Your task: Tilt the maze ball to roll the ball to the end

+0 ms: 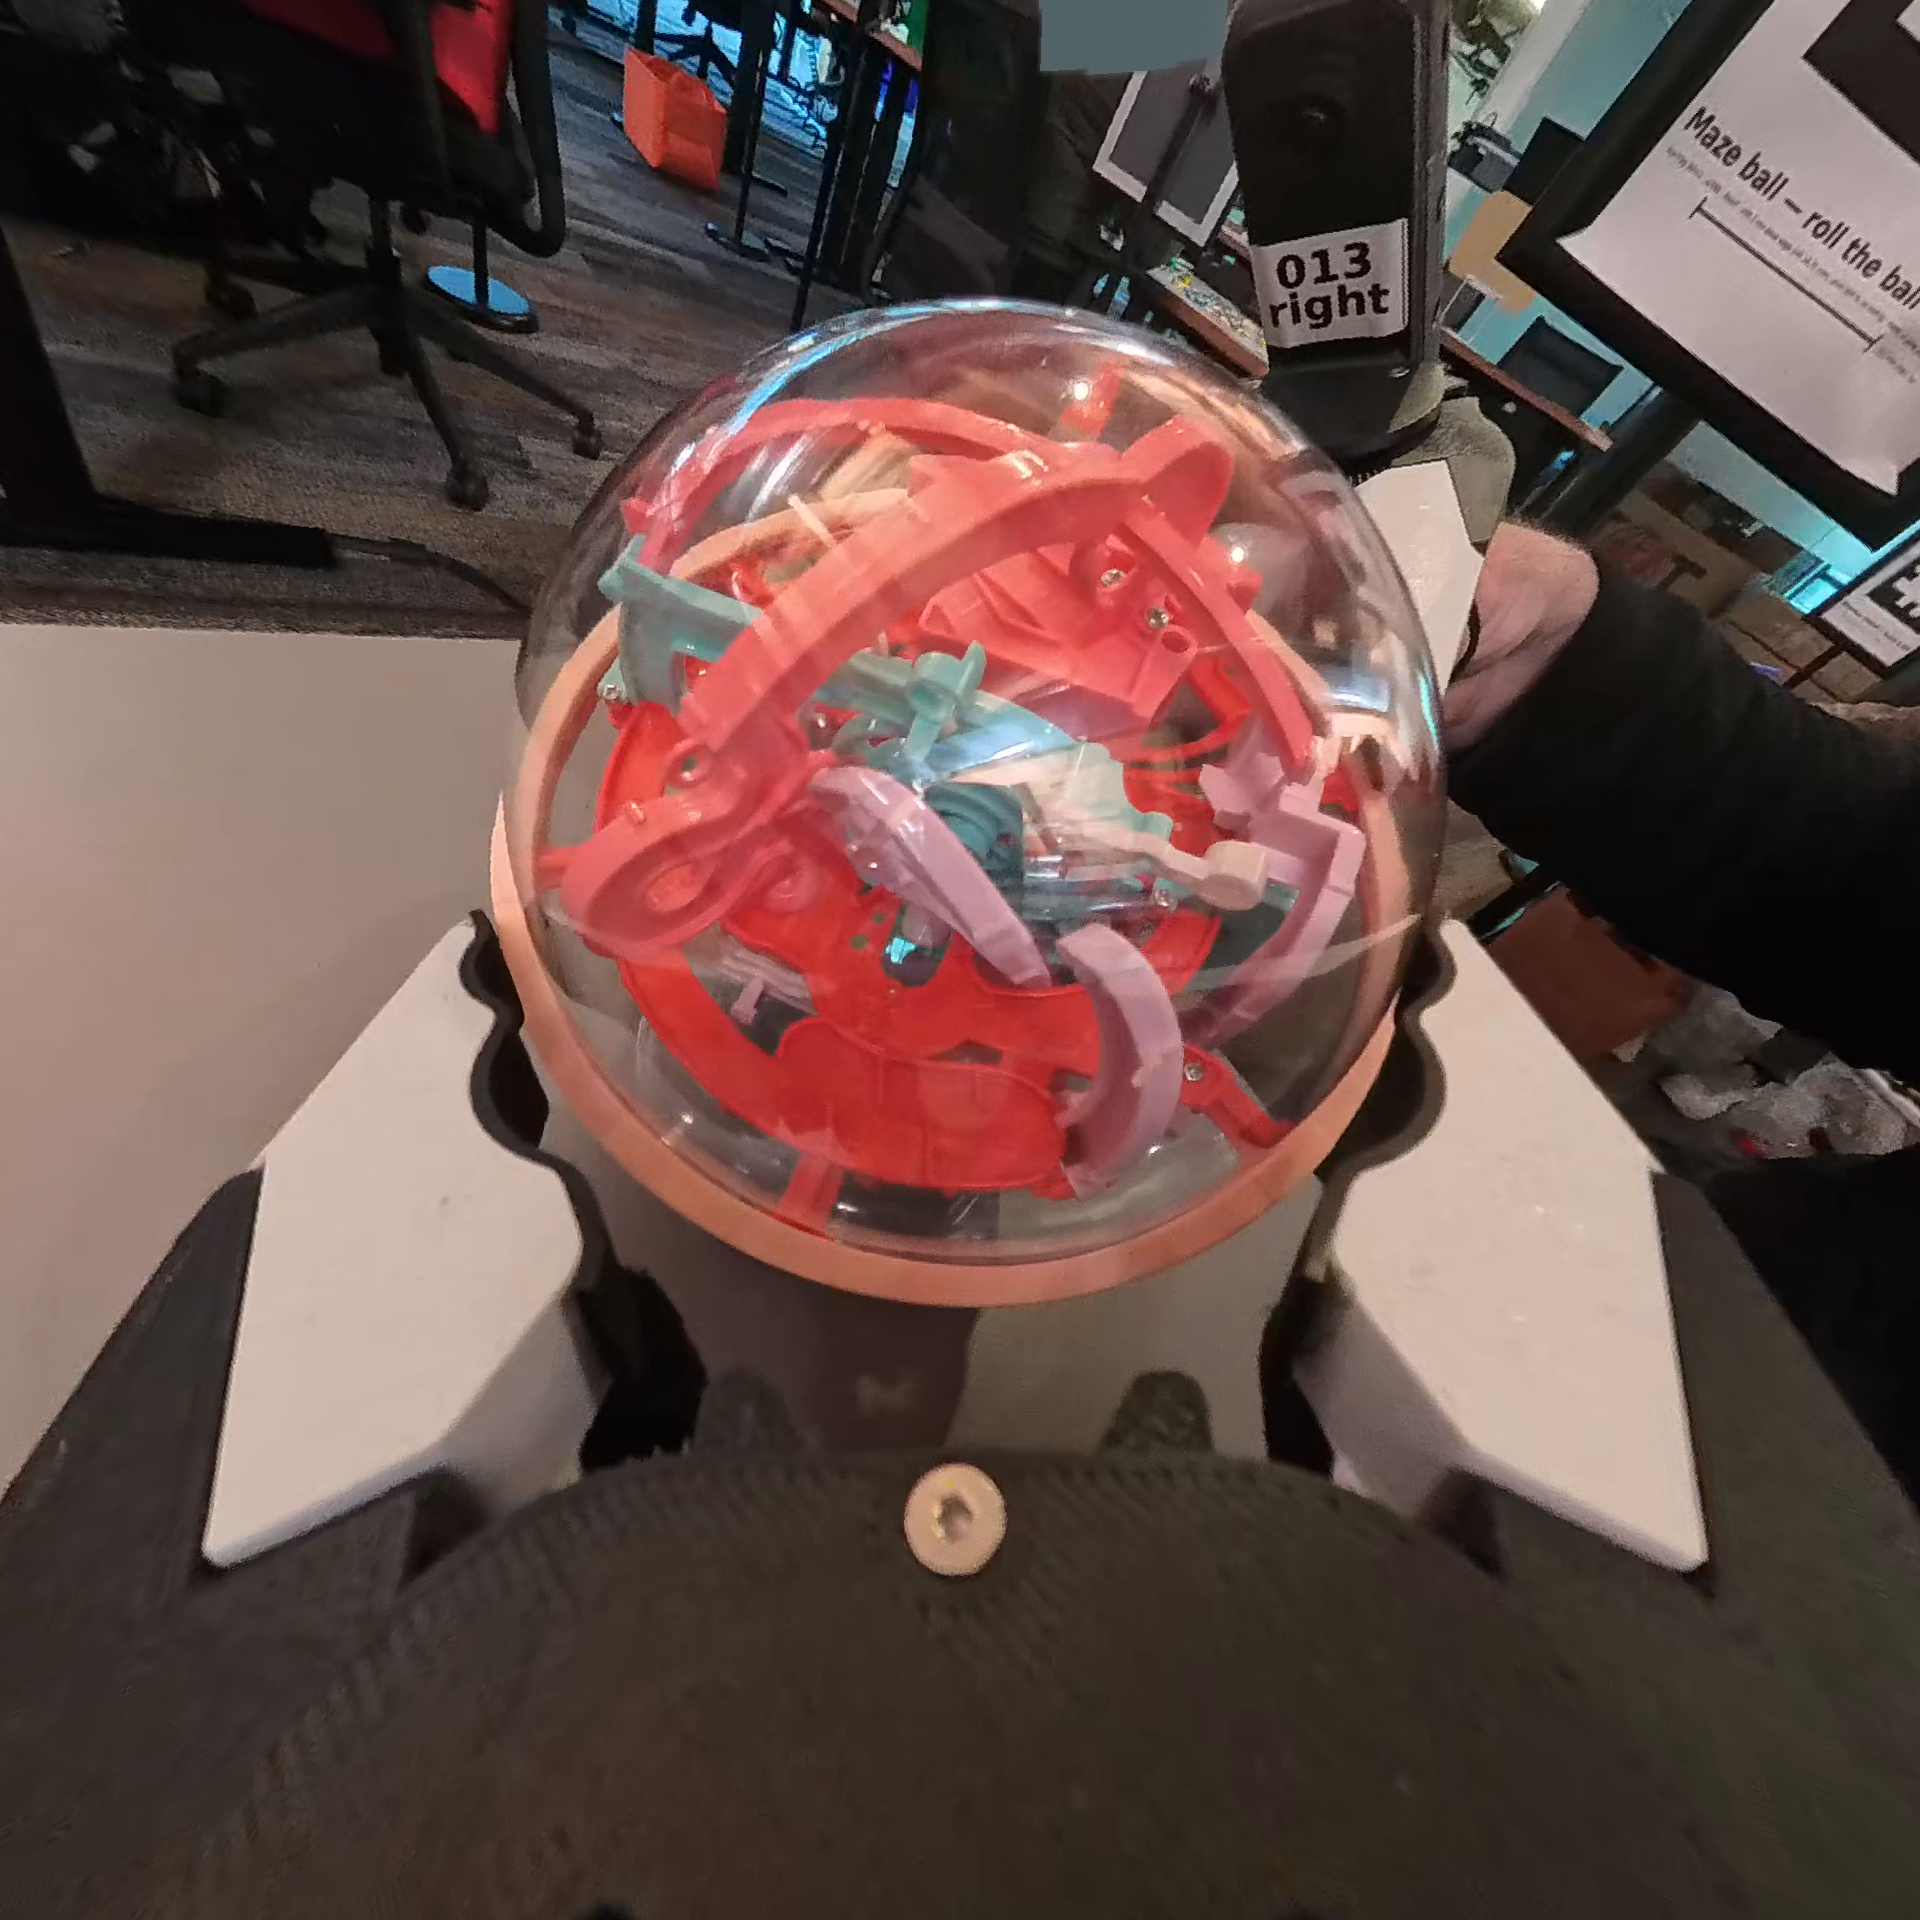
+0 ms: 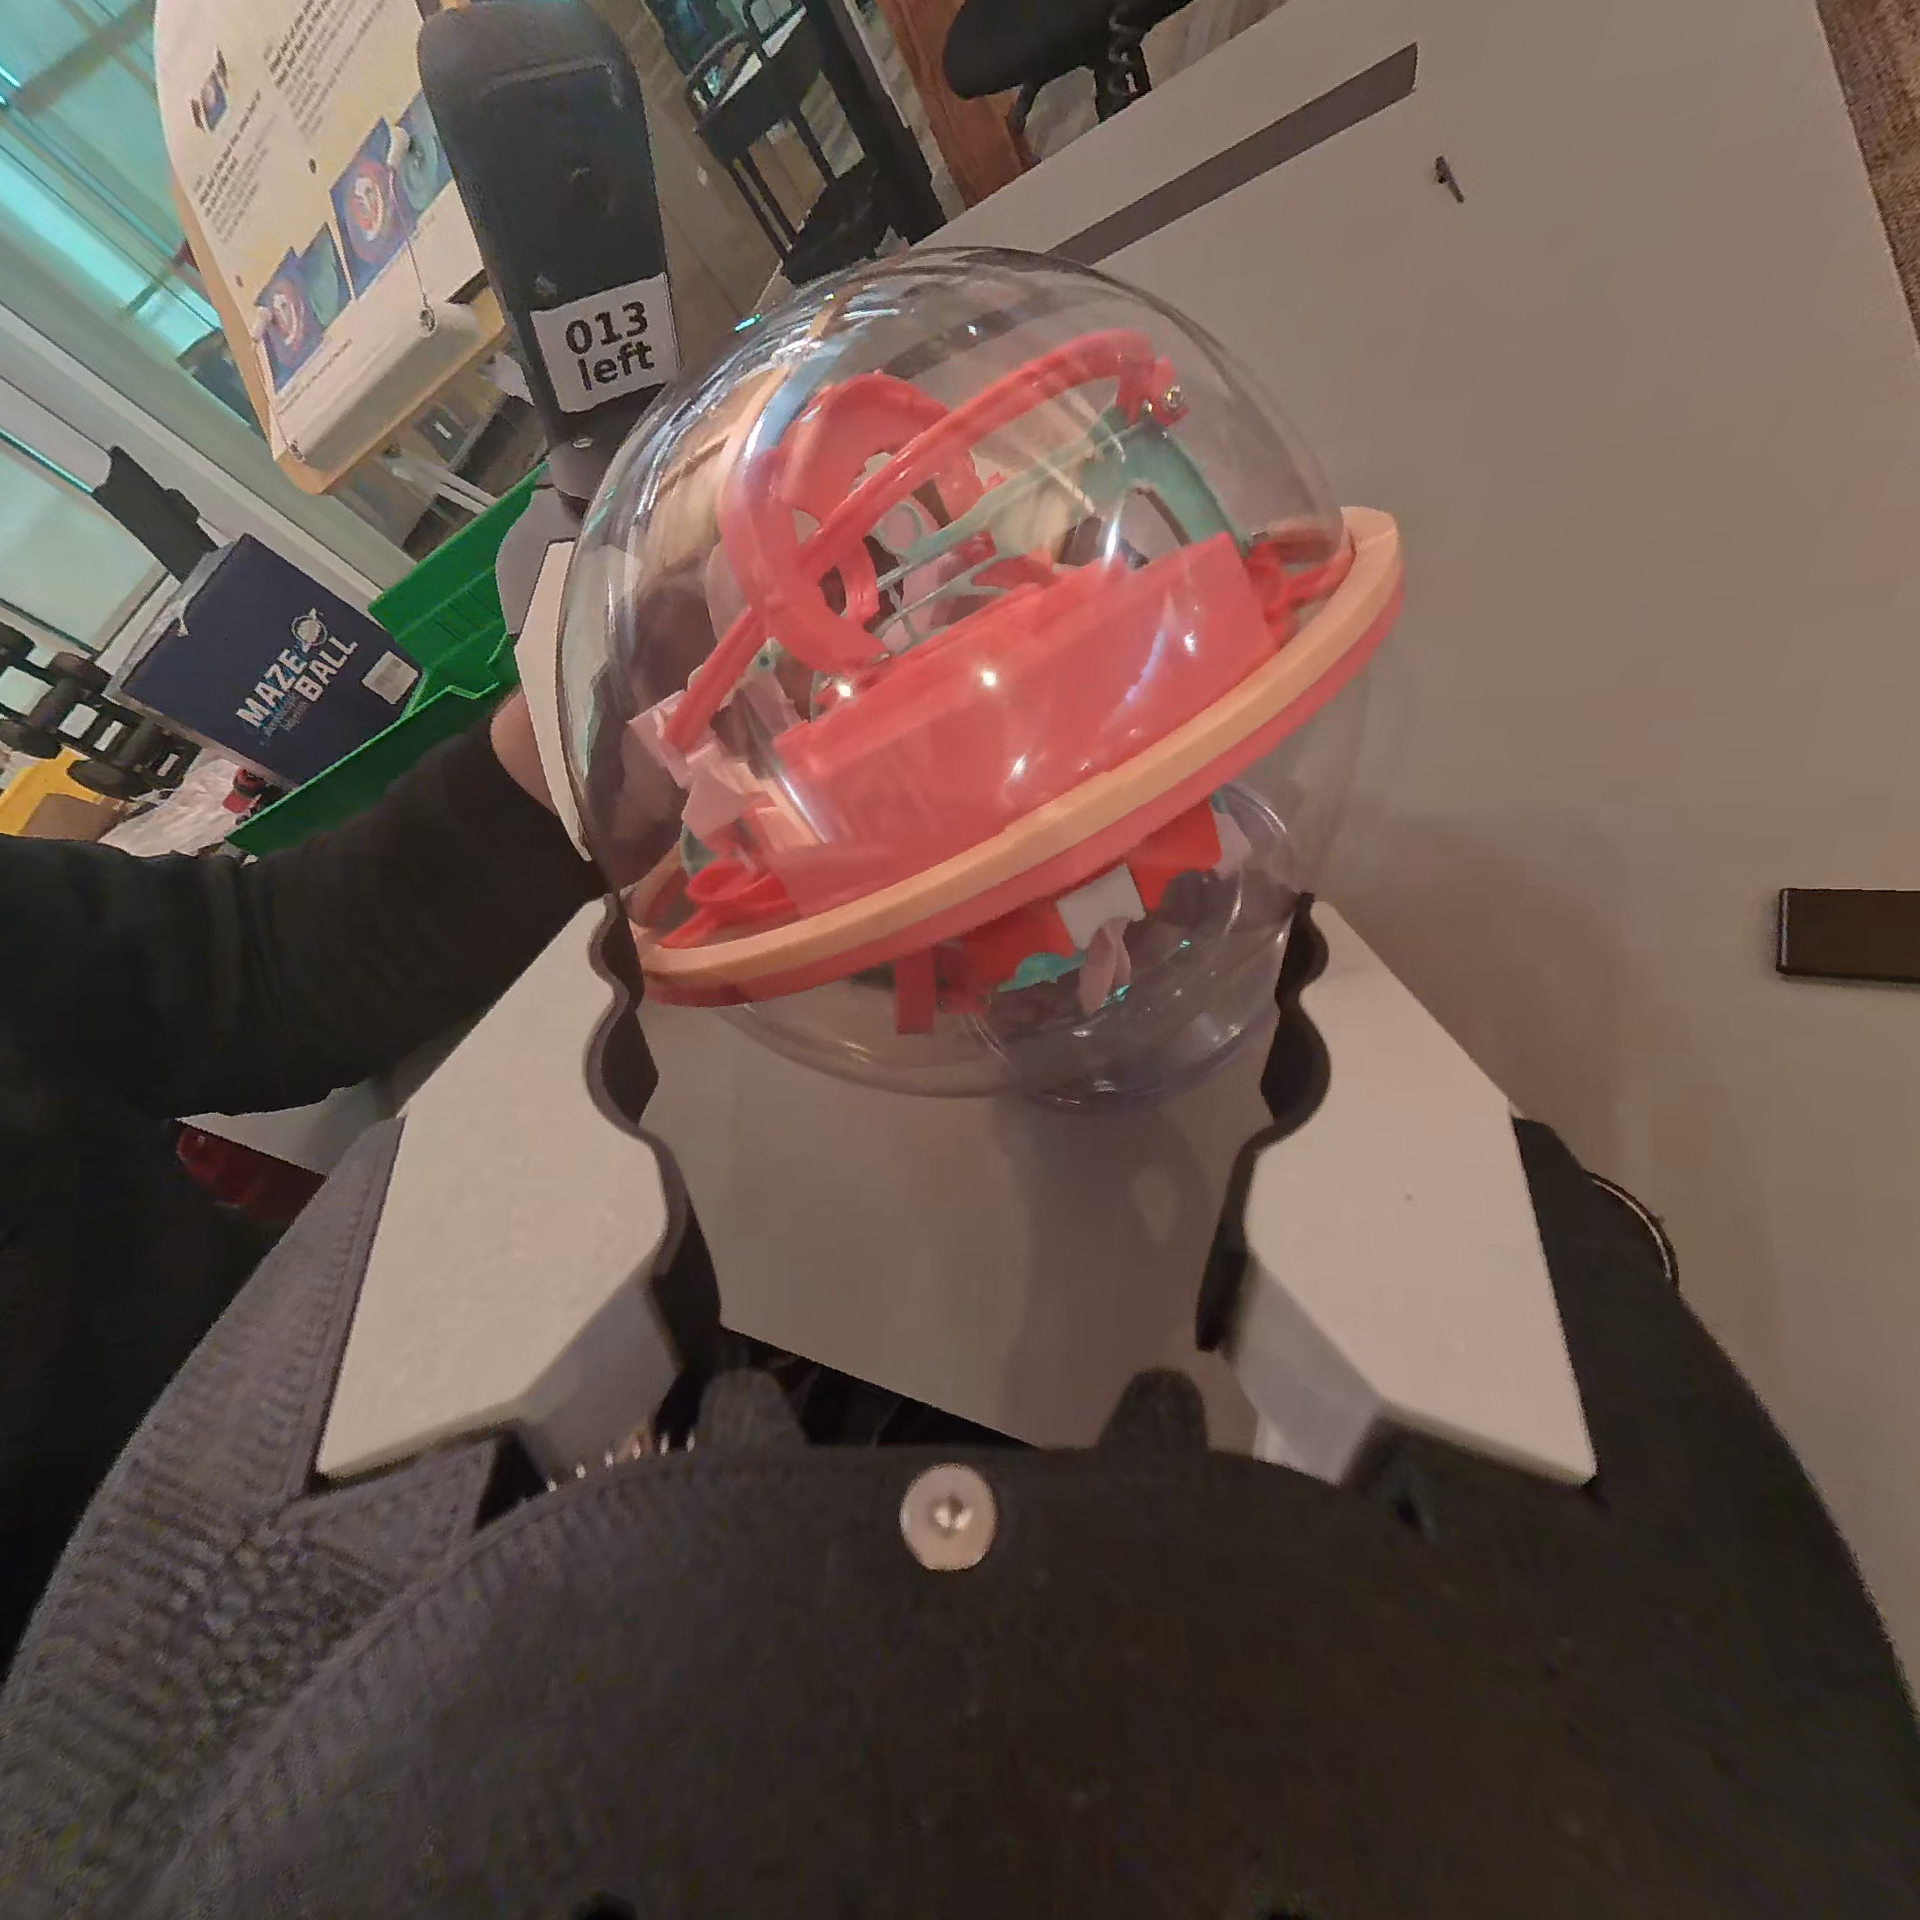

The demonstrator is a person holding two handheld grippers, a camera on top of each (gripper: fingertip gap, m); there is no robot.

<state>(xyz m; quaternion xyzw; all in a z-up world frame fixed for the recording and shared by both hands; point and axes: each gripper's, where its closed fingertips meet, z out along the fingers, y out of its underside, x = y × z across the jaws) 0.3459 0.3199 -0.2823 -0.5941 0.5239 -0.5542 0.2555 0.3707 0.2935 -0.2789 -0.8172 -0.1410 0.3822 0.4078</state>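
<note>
In the left wrist view, the left hand-held gripper [image 1: 961, 997] is spread wide, its white fingers [image 1: 405, 1236] pressed against opposite sides of the maze ball [image 1: 971, 790], which fills the gap between them and is raised above the white desk [image 1: 208, 831]. The clear sphere carries a peach equator ring, here tipped toward the camera, with red, pink, lilac and teal tracks inside. The small ball inside cannot be made out.

In the right wrist view, the right hand-held gripper [image 2: 961, 997] is likewise wide apart, its fingers [image 2: 520, 1226] touching the lower half of the maze ball [image 2: 966, 675] from the opposite side, so both grippers clasp it at once. The ring is slanted, higher on the right.

Just beyond the sphere, a black sleeve [image 1: 1704, 790] and hand [image 1: 1527, 634] hold the other gripper. Farther off stand an office chair [image 1: 395, 239], an orange bin [image 1: 670, 114], a framed instruction sheet [image 1: 1766, 208], green crates [image 2: 416, 675] and a dark blue box [image 2: 270, 665].
</note>
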